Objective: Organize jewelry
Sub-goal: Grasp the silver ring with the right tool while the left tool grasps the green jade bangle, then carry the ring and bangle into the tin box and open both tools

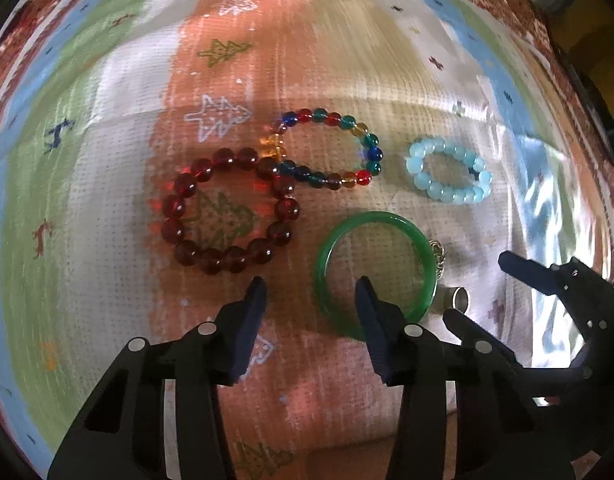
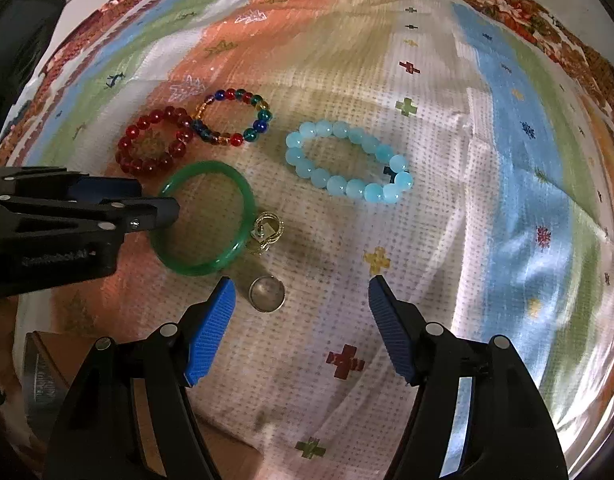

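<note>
A green bangle (image 1: pixel 421 248) (image 2: pixel 243 196) lies flat on the patterned cloth. My left gripper (image 1: pixel 311 286) (image 2: pixel 157 198) points down over its left rim, one finger inside the ring and one outside, the pads not touching it. A small silver ring (image 2: pixel 267 294) (image 1: pixel 457 298) sits between the open fingers of my right gripper (image 2: pixel 301 284) (image 1: pixel 475 286), close to the left pad and untouched. A gold pendant (image 2: pixel 267 232) (image 1: pixel 437 254) rests against the bangle. Beyond them lie a dark red bead bracelet (image 1: pixel 287 208) (image 2: pixel 127 132), a multicoloured bead bracelet (image 1: pixel 375 154) (image 2: pixel 261 124) and a pale blue bead bracelet (image 1: pixel 417 178) (image 2: pixel 335 184).
The cloth (image 2: pixel 427 240) with its cross and tree motifs covers the whole surface, with a red floral border (image 2: pixel 507 4) at the far edge. A brown box (image 2: pixel 47 360) sits at the near left under my right gripper.
</note>
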A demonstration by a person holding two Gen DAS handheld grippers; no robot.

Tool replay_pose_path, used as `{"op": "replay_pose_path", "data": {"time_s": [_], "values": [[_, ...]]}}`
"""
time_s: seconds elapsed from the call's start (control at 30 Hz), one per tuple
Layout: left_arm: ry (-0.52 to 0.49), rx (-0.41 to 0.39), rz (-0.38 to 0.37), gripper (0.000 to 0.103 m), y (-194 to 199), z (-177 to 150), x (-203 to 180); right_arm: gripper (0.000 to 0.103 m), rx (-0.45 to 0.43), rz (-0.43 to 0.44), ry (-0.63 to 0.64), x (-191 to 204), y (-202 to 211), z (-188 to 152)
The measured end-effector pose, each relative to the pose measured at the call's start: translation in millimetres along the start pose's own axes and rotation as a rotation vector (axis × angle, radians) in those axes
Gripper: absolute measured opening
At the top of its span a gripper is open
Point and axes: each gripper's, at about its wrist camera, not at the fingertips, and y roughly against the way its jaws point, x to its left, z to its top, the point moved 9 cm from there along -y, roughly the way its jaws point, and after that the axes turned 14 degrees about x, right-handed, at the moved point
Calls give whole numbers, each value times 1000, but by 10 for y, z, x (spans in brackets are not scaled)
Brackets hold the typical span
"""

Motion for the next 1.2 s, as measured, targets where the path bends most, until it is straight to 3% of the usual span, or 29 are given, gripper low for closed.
{"op": "replay_pose_path", "data": {"time_s": [0.1,0.37,0.43,0.73,1.2], "values": [[-10,-2,28,45,-20,17,-13,53,15,-1,6,9,-57,6],[-1,-2,78,12,-31,27,89,34,18,8,14,69,-76,34],[-9,-3,80,8,-42,32,89,20,20,13,13,72,-81,35],[-19,-27,51,7,43,2,87,20,16,68,-17,17,-32,8],[-6,-105,20,8,428,-173,94,20,-47,83,-37,-14,266,-112]]}}
